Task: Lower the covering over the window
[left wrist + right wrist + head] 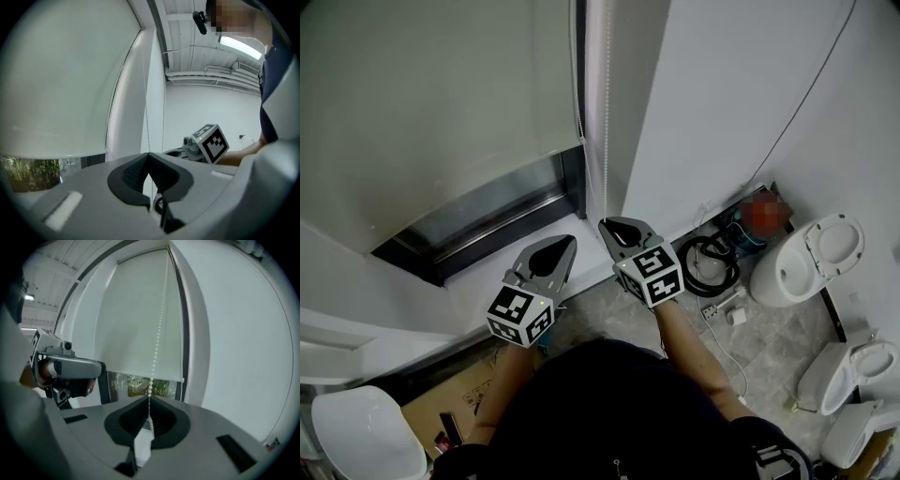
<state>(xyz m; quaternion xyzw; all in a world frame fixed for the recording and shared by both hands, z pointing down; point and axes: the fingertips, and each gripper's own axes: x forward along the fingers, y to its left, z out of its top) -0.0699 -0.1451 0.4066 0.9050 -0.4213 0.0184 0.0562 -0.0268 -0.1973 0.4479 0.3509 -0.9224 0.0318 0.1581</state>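
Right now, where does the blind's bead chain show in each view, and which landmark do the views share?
Head view: the bead chain hangs at top centre, ending at the right hand-held gripper.
Left gripper view: a thin line at centre, entering the closed left hand-held gripper.
Right gripper view: centre, dropping into the closed jaws.
Shared landmark: the pale roller blind, partly lowered.

Matt pale cloth blind (pixel 140 319), glossy white plastic bead chain (pixel 158 333), glossy white ceramic toilets (pixel 792 272).
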